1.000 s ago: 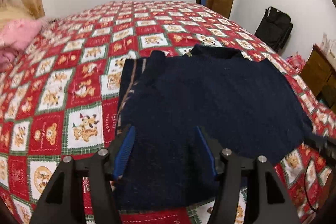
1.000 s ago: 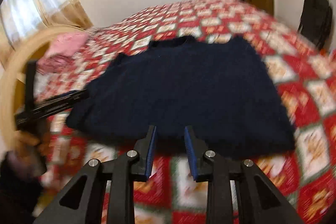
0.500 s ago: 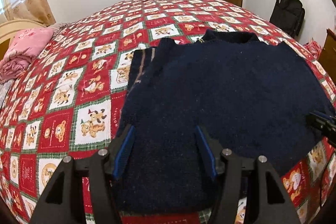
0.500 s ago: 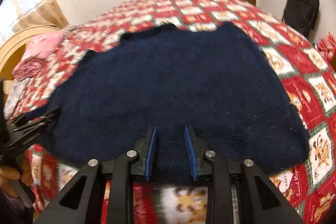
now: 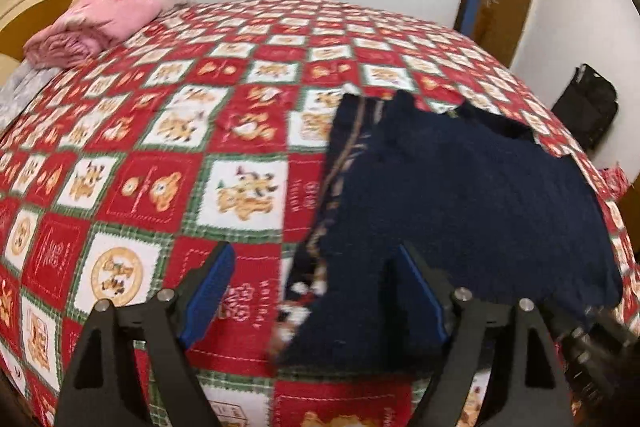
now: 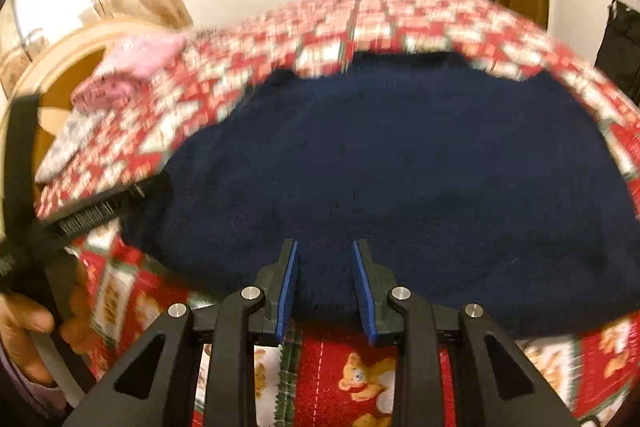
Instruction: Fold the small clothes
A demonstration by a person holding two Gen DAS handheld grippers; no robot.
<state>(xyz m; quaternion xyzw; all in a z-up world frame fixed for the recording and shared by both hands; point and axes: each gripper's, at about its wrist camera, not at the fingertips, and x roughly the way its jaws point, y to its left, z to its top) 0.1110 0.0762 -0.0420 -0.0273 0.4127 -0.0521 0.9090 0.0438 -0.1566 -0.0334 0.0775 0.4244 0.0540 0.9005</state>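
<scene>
So the dark navy knitted sweater [image 6: 400, 167] lies flat on the red teddy-bear patchwork bedspread [image 5: 160, 155], left side folded in. Left gripper [image 5: 316, 291] just opened wide around its hem corner; right gripper [image 6: 324, 287] narrowly parted over the hem, gripping nothing.

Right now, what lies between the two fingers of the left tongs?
In the left wrist view, the open left tongs straddle the patterned near-left edge of the navy sweater, with red printed bedspread beside it. The pads touch nothing.

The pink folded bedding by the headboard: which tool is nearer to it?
Left. The left tool hangs over the navy sweater's left edge, on the pink bedding's side; the right tool sits at the hem, farther away.
</scene>
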